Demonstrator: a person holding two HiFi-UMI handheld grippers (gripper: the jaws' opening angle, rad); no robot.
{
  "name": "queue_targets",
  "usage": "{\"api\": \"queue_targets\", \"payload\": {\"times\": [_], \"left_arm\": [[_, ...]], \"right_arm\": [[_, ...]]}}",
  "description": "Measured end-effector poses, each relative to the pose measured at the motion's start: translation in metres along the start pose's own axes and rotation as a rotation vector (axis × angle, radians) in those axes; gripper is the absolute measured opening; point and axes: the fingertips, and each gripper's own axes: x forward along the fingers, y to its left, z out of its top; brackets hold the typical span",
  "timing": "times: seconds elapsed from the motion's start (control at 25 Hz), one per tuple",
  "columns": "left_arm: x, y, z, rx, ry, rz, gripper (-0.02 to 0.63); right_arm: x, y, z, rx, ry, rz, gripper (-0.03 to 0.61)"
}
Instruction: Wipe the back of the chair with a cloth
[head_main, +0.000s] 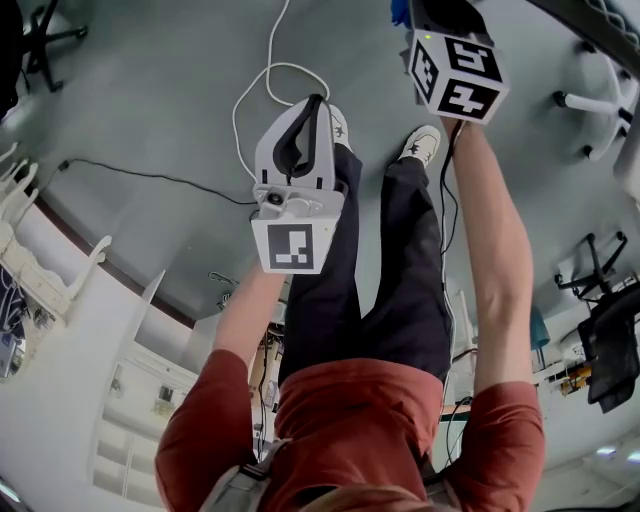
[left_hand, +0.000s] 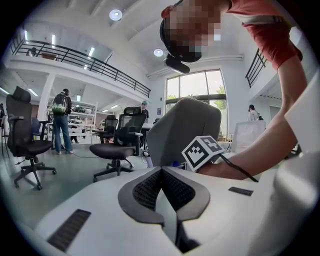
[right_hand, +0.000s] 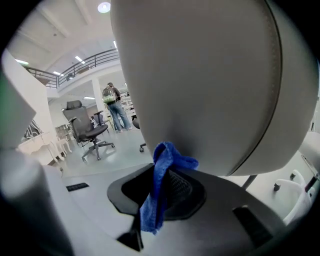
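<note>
The right hand-held gripper (right_hand: 159, 175) pinches a fuzzy blue cloth (right_hand: 152, 205). The cloth's bunched tip touches the smooth grey padded chair back (right_hand: 210, 75) that fills the frame's upper right, apparently placed for wiping. The left hand-held gripper (left_hand: 161, 172), at lower centre, is pressed together with nothing in it and seems kept aside.

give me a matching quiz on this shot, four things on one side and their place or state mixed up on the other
1 left gripper
2 right gripper
3 blue fuzzy cloth
4 black wheeled office chair

a on the floor, further off
b jaws together, nothing between them
c at the lower edge of the grey padded chair back
d jaws clamped on the cloth

Pairs: 1-b, 2-d, 3-c, 4-a
</note>
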Motion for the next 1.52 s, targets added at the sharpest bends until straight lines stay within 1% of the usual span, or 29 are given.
{"api": "queue_targets", "payload": {"times": [0.12,0.24,0.4,0.64,0.8,1.0,1.08,1.2,1.36,1.52], "left_arm": [[0.007,-0.022,0.004,0.008,0.0,-0.032,0.014],[0.017,-0.047,0.009,0.014,-0.002,-0.07,0.014],[0.033,-0.084,0.018,0.02,-0.011,-0.117,0.014],[0.052,-0.142,0.035,0.03,-0.029,-0.18,0.014],[0.061,-0.171,0.039,0.03,-0.029,-0.207,0.014],[0.063,-0.191,0.04,0.03,-0.018,-0.217,0.014],[0.062,-0.194,0.042,0.029,-0.02,-0.218,0.014],[0.058,-0.194,0.042,0.031,-0.015,-0.222,0.014],[0.052,-0.189,0.04,0.035,-0.009,-0.215,0.014],[0.046,-0.175,0.042,0.029,-0.014,-0.201,0.014]], "right_arm": [[-0.027,-0.012,0.006,0.007,-0.032,-0.003,0.058],[-0.059,-0.036,0.011,0.03,-0.067,-0.031,0.058],[-0.102,-0.079,0.015,0.06,-0.108,-0.094,0.058],[-0.158,-0.146,0.022,0.058,-0.149,-0.188,0.058],[-0.172,-0.185,0.027,0.037,-0.159,-0.222,0.058],[-0.164,-0.225,0.04,-0.004,-0.158,-0.257,0.058],[-0.159,-0.232,0.047,-0.012,-0.155,-0.258,0.058],[-0.157,-0.232,0.057,-0.02,-0.143,-0.263,0.058],[-0.158,-0.231,0.052,-0.005,-0.134,-0.266,0.058],[-0.155,-0.216,0.057,-0.009,-0.14,-0.258,0.058]]}}
